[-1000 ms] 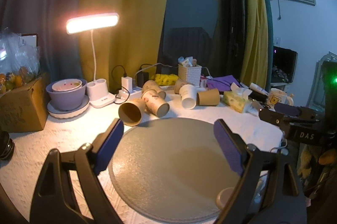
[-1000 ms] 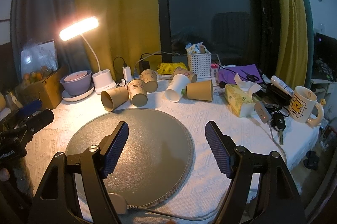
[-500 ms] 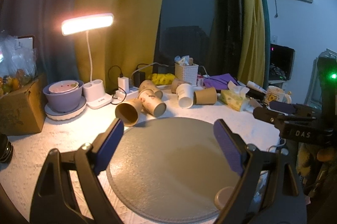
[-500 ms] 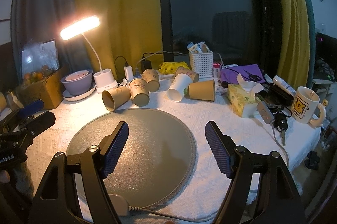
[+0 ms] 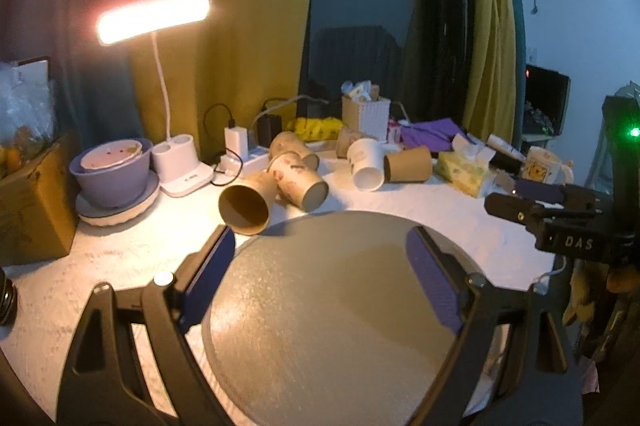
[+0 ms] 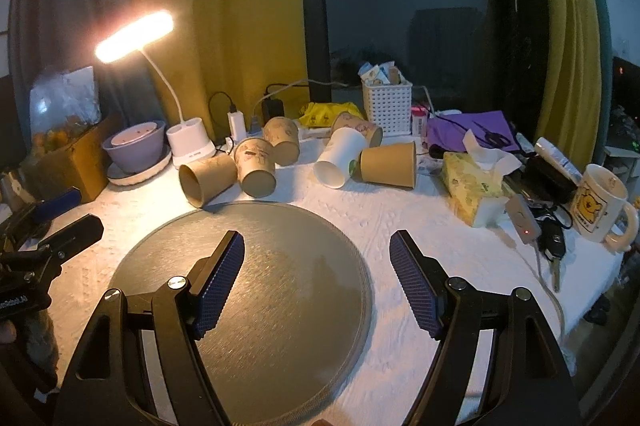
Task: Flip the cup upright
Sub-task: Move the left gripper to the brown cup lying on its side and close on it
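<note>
Several paper cups lie on their sides behind a round grey mat (image 5: 340, 298) (image 6: 272, 274). A plain brown cup (image 5: 246, 203) (image 6: 206, 181) lies nearest the mat with its mouth towards me. A patterned cup (image 5: 298, 181) (image 6: 256, 167) lies next to it. A white cup (image 5: 366, 163) (image 6: 340, 157) and another brown cup (image 5: 408, 165) (image 6: 390, 165) lie further right. My left gripper (image 5: 320, 266) is open and empty over the mat. My right gripper (image 6: 316, 266) is open and empty over the mat's right part.
A lit desk lamp (image 5: 154, 13) (image 6: 134, 35), a purple bowl on a plate (image 5: 110, 173) (image 6: 136, 147), a cardboard box (image 5: 32, 197), a white basket (image 6: 386, 105), a tissue pack (image 6: 476, 185), keys (image 6: 554, 246) and a bear mug (image 6: 602, 201) stand around the white cloth.
Both grippers have moved slightly forward towards the cups, which look a little larger. Both stay open and empty.
</note>
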Tool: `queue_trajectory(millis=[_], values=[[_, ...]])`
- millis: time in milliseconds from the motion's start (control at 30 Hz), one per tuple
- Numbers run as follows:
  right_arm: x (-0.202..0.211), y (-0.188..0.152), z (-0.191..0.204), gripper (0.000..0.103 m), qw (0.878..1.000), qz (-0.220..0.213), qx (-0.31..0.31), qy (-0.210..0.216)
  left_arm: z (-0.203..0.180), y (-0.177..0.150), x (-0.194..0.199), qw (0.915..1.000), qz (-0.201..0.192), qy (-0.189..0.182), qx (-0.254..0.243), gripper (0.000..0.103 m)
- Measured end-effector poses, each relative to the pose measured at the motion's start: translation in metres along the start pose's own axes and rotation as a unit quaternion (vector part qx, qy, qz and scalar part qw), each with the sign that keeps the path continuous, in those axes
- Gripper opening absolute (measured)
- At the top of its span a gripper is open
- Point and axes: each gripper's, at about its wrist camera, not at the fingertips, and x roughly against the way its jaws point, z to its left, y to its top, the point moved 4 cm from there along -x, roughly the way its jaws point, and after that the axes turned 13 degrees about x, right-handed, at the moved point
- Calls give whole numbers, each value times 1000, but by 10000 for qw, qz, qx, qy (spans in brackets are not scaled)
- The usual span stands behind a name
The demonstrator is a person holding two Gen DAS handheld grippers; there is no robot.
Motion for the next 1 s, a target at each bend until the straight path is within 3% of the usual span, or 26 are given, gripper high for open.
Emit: queue_trajectory(millis=[400,633,800,1000], values=[[-99,20,-35,78,9969,576,-294,447,2,29,-114,9936,1103,3,258,88],[-138,33,-54,78,9955,736,-365,481,1,47,-180,9886,1431,19,464,88],[-162,40,-66,78,9944,835,-415,502,4,58,-221,9829,1673,177,747,88],[-182,44,-76,78,9934,870,-474,574,18,66,-255,9737,1860,633,1154,88]])
